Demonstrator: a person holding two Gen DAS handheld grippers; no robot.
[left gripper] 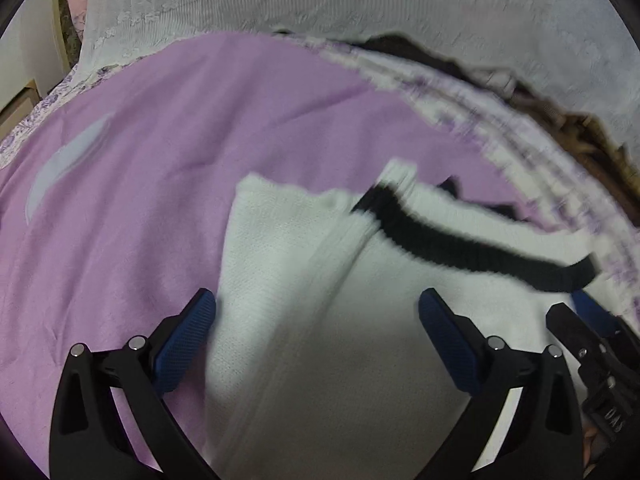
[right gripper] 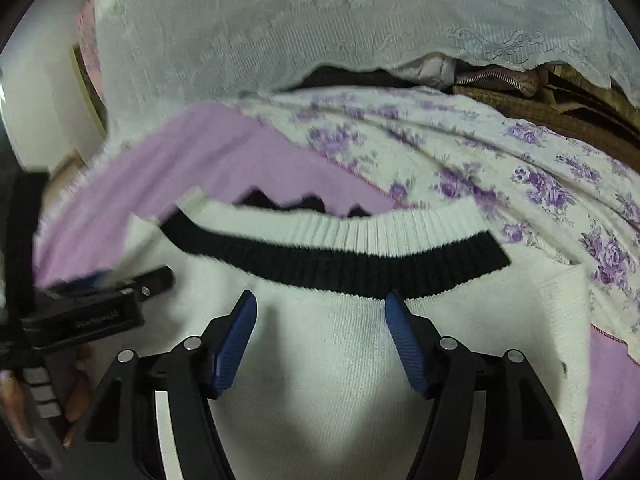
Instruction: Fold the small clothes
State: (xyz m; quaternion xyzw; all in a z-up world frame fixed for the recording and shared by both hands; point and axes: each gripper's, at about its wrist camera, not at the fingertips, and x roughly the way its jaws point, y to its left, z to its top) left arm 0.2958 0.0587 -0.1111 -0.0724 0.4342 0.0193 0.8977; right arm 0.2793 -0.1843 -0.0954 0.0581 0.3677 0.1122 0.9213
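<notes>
A white knit garment (left gripper: 304,320) with a black-and-white ribbed band (left gripper: 448,240) lies on a lilac cloth (left gripper: 160,140). My left gripper (left gripper: 316,308) is open and hovers over the white knit, nothing between its blue pads. The right wrist view shows the same garment (right gripper: 320,360) and its black ribbed band (right gripper: 340,268). My right gripper (right gripper: 320,304) is open just in front of that band, over the white knit. The right gripper also shows at the right edge of the left wrist view (left gripper: 584,320), and the left gripper at the left of the right wrist view (right gripper: 104,296).
A purple-flowered sheet (right gripper: 500,160) lies under the lilac cloth. White lace fabric (right gripper: 280,20) hangs at the back. Brown and dark bundles (right gripper: 560,100) sit under the lace at the back right. A pale patch (left gripper: 64,164) marks the lilac cloth on the left.
</notes>
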